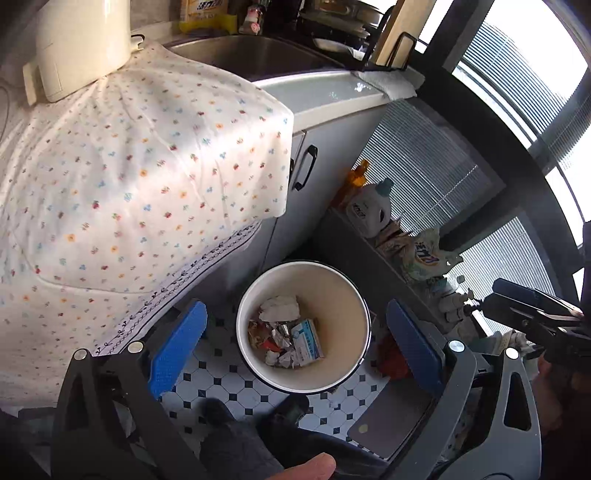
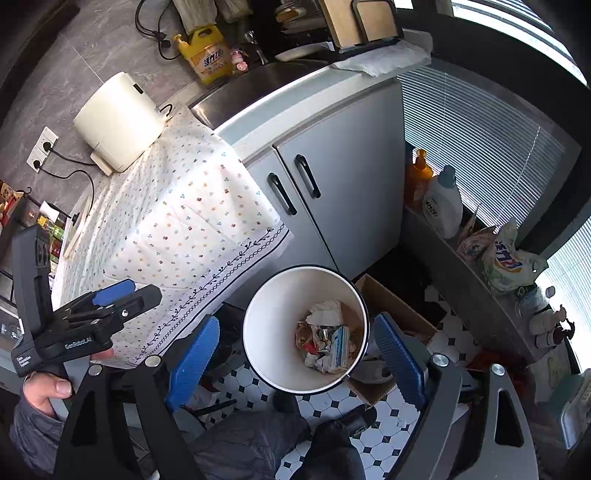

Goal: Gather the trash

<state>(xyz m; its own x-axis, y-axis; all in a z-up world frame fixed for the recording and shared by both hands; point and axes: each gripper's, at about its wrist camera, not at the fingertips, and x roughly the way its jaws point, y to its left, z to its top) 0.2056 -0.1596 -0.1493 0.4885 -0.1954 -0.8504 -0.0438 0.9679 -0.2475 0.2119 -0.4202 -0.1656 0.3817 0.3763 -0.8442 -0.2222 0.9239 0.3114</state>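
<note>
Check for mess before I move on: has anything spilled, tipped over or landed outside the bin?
Nothing stands out. The white bin stands upright on the tiled floor, with the crumpled trash lying inside at its bottom. No litter shows on the visible tiles around it.

You are in a small home kitchen. A steel sink (image 2: 258,79) is set into the worktop (image 2: 295,92) at the top of the frame, with a yellow dish-soap bottle (image 2: 205,55) behind it and a cutting board (image 2: 354,18) in a rack to the right. Grey cabinet doors (image 2: 332,184) with black handles sit below. A cream appliance (image 2: 118,122) stands on a flowered cloth (image 2: 177,206) at the left. The floor (image 2: 373,435) is black-and-white tile, with a white bin (image 2: 266,332) of rubbish on it, and laundry detergent (image 2: 443,203) stands on a ledge at the right beside window blinds (image 2: 480,140).
</note>
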